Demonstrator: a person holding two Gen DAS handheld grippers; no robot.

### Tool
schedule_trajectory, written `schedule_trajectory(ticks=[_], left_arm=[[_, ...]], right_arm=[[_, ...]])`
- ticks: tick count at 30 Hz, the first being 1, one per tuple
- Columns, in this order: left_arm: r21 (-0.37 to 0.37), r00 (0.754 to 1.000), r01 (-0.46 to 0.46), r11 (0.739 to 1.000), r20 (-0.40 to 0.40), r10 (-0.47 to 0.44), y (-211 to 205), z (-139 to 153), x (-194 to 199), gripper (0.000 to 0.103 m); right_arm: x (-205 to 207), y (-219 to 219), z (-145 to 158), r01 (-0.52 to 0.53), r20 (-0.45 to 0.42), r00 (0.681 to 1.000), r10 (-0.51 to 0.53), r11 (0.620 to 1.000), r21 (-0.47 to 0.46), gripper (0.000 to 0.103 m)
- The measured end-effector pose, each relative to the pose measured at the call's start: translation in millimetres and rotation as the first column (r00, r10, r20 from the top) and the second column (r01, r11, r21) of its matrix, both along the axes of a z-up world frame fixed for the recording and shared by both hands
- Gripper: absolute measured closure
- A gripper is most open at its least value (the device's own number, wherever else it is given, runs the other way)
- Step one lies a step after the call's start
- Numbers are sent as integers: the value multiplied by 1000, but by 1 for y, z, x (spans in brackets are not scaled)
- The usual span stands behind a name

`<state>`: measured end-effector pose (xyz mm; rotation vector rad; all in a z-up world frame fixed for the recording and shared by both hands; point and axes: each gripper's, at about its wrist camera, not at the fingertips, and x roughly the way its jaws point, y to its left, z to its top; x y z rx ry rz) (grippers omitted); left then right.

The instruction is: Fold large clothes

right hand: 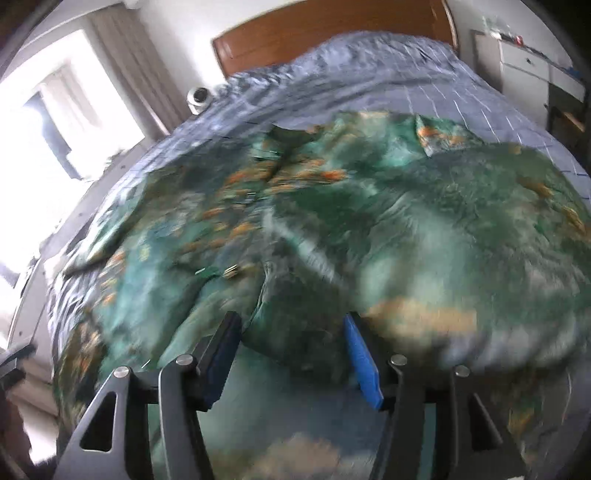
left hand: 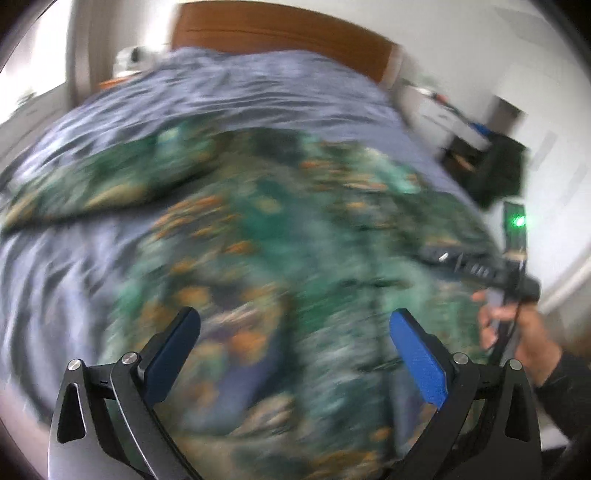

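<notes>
A large green garment with orange flower print (left hand: 280,236) lies spread on a bed; both views are blurred by motion. My left gripper (left hand: 295,325) is open and empty above the garment's near part. The right gripper also shows in the left wrist view (left hand: 480,269), held in a hand at the garment's right edge. In the right wrist view the garment (right hand: 332,206) fills the middle, with a fold of it bulging at the right. My right gripper (right hand: 291,328) is open, with a raised hem of the garment between its blue pads; whether they touch it is unclear.
The bed has a grey-blue checked cover (left hand: 258,92) (right hand: 424,85) and a brown wooden headboard (left hand: 288,33) (right hand: 325,33). A bright window with curtains (right hand: 70,110) is left of the bed. White drawers (right hand: 532,70) and a dark chair (left hand: 498,170) stand right of it.
</notes>
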<state>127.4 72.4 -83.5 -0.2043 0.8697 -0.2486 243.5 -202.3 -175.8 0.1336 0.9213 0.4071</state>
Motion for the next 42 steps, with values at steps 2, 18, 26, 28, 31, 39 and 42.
schedule_trajectory(ticks=[2, 18, 26, 28, 31, 39, 42], left_arm=[[-53, 993, 116, 992, -11, -117, -26, 4, 27, 1], [-12, 903, 296, 955, -324, -283, -189, -75, 189, 72], [26, 938, 284, 959, -215, -272, -189, -22, 181, 95], [15, 950, 269, 963, -168, -263, -177, -1, 190, 96], [13, 968, 214, 977, -134, -210, -149, 12, 207, 96], [61, 958, 156, 986, -253, -136, -113, -55, 215, 86], [57, 965, 161, 985, -220, -145, -114, -45, 211, 60]], right_arm=[[-28, -5, 11, -13, 37, 999, 13, 1000, 11, 44], [-158, -65, 53, 88, 157, 983, -100, 993, 81, 43], [-165, -85, 63, 137, 194, 969, -153, 986, 93, 43], [-163, -91, 69, 149, 212, 963, -164, 985, 84, 43], [-154, -97, 78, 151, 237, 959, -158, 987, 51, 43], [-79, -109, 84, 151, 244, 961, -129, 986, -71, 43], [-36, -116, 78, 154, 204, 970, -129, 982, -111, 43]])
